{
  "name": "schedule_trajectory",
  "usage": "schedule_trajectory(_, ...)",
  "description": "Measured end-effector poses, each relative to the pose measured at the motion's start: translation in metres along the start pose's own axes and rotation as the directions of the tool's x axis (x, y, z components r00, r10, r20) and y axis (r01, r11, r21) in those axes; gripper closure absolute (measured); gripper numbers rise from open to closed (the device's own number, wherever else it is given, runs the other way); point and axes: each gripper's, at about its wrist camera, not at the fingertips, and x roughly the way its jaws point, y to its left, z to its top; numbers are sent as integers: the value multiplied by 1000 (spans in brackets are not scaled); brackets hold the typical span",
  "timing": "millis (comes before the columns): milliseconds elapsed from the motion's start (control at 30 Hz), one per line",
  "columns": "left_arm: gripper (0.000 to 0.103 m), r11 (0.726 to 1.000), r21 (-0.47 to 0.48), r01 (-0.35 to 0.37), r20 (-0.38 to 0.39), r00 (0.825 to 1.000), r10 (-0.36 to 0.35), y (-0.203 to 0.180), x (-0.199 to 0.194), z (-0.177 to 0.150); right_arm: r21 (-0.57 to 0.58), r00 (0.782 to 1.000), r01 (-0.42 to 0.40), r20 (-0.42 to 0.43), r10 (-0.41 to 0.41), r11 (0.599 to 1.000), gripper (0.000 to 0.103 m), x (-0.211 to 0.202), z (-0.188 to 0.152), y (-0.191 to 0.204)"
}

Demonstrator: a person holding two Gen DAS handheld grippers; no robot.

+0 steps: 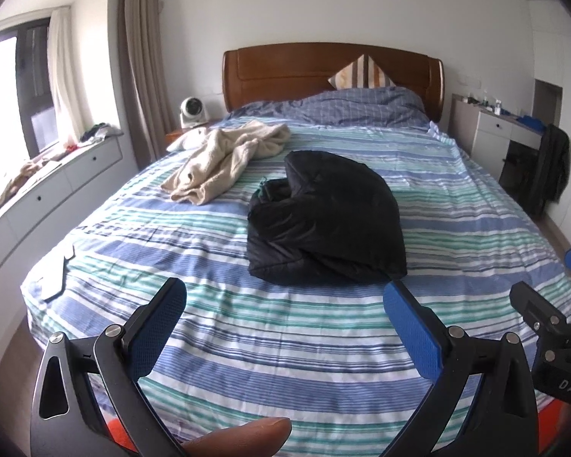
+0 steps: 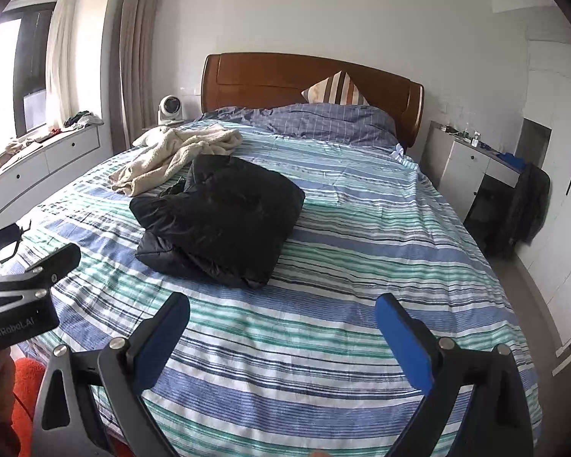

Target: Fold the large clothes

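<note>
i am holding both claws above the near end of the bed with the blue, green and white striped cover (image 1: 247, 342), and both are spread wide with nothing between their blue pads. the left gripper (image 1: 285, 306) is pointing straight up the bed; the right gripper (image 2: 283, 314) is doing the same from a little further right.

the black quilted puffer jacket (image 1: 323, 221) is lying in the middle of the bed, already bundled into a rough folded block, just ahead of both claws and apart from them. in the left view its near right corner is sitting just beyond my right-hand pad; in the right view the block (image 2: 224, 213) is lying ahead and to the left, its long side running diagonally from near left to far right. i am judging the left claw as the nearer one, squarer to its front edge.

the cream fleecy garment (image 1: 228, 160) is lying crumpled beyond it, toward the far left, touching or nearly touching the jacket in the right view. it looks unfolded, so i am reckoning it is next, and a longer reach.

as for writing, the other gripper's body is reading "genrobo.ai" in the right view, and "das" is showing in the left view.
</note>
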Motion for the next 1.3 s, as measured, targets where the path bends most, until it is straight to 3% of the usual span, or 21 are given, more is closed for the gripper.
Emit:
schedule_trajectory(267, 0, 1000, 15, -10, -9, 1000, 10, -3, -9, -1, 68, 996, -84, -8, 85, 994, 3, -10, -2, -8)
schedule_trajectory(467, 0, 999, 35, -18, -13, 1000, 18, -4, -15, -2, 52, 999, -32, -12, 32, 998, 3, -12, -2, -6)
schedule_trajectory(700, 0, 999, 41, -5, -16, 1000, 5, -3, -20, 6, 116, 996, -67, -54, 74, 991, 3, -11, 0, -15)
schedule_trajectory(900, 0, 999, 30, 39, -24, 999, -38, -5, -25, 9, 107, 998, -53, -22, 56, 993, 3, -21, 7, -14)
schedule_trajectory(1100, 0, 999, 33, 40, -29, 999, -39, -9, -29, 10, 95, 998, -58, 19, 57, 994, 3, -28, 10, -10)
schedule_trajectory(1300, 0, 999, 38, 14, -19, 1000, -14, -9, -33, 8, 74, 998, -70, 5, 70, 995, 3, -26, 8, -4)
